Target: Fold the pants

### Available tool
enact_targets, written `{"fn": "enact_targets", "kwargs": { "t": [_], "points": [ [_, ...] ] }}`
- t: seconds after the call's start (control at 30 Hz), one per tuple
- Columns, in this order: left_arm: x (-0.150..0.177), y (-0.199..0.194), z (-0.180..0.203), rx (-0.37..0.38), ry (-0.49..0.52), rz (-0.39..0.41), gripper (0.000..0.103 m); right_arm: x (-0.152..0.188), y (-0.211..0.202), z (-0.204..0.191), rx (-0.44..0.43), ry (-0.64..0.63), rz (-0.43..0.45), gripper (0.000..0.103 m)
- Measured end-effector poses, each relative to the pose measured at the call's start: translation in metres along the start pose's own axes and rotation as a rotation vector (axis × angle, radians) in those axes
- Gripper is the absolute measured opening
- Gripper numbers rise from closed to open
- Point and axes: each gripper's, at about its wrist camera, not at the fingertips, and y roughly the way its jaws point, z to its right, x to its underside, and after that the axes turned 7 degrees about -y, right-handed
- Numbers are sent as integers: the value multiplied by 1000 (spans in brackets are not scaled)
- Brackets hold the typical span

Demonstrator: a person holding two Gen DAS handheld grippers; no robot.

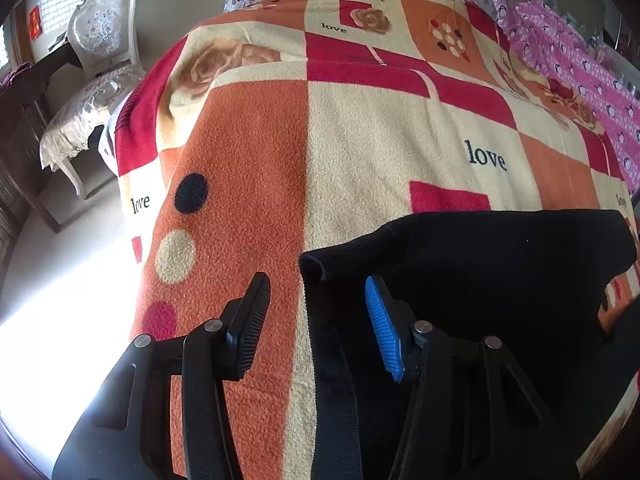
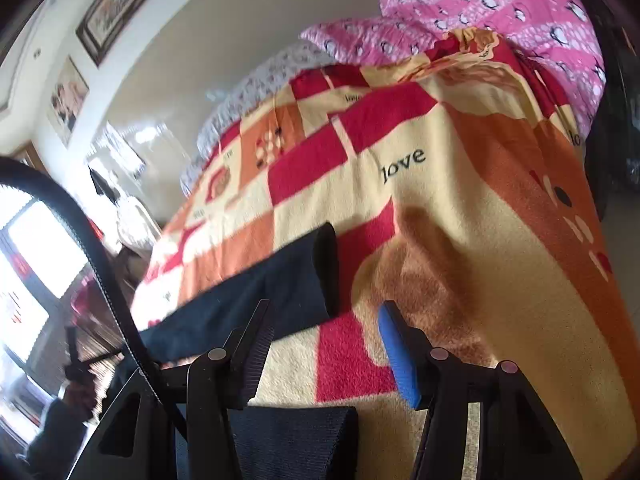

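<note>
Black pants (image 1: 500, 272) lie flat on the patterned blanket (image 1: 360, 140) at the near right of the left wrist view. My left gripper (image 1: 316, 328) is open and empty, its jaws straddling the pants' left edge, with the waistband corner just ahead of them. In the right wrist view one pant leg (image 2: 256, 296) stretches away to the left, its cuff end pointing right, and a second cuff (image 2: 296, 440) lies under the gripper. My right gripper (image 2: 324, 352) is open and empty just above the blanket (image 2: 460, 240), between the two leg ends.
The bed's left edge drops to a sunlit floor (image 1: 60, 320). A white chair (image 1: 104, 28) stands beyond it. A pink quilt (image 1: 580, 64) is heaped along the bed's right side and also shows in the right wrist view (image 2: 500, 4). A black cable (image 2: 100, 268) arcs at that view's left.
</note>
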Motion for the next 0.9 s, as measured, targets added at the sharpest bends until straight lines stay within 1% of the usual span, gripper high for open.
{"fn": "enact_targets", "kwargs": {
  "t": [0.07,0.1,0.23,0.33,0.47,0.5,0.53,0.57,0.77,0.83,0.9],
  "points": [
    [-5,7,-1,33,4,-21,49,3,-2,1,-24,7,11,53],
    [-6,10,0,41,11,-30,49,5,-1,0,-38,5,-2,53],
    [-13,23,3,57,30,-55,49,6,5,-2,-39,-19,-35,53],
    [-16,25,2,75,30,-47,49,6,10,1,-56,-17,-61,53],
    [-11,21,3,91,46,-29,48,7,14,7,-71,25,-84,53],
    [-10,19,3,86,51,-16,36,8,13,8,-76,30,-82,53],
    [-9,14,4,77,55,6,19,9,13,9,-79,35,-81,53],
    [-8,10,4,85,62,20,12,9,12,9,-81,37,-81,53],
    [2,-23,19,113,133,107,10,9,15,9,-80,38,-83,53],
    [4,-33,22,121,135,128,10,9,14,9,-82,40,-78,53],
    [6,-38,24,105,132,136,10,8,12,9,-78,44,-74,53]
  ]
}}
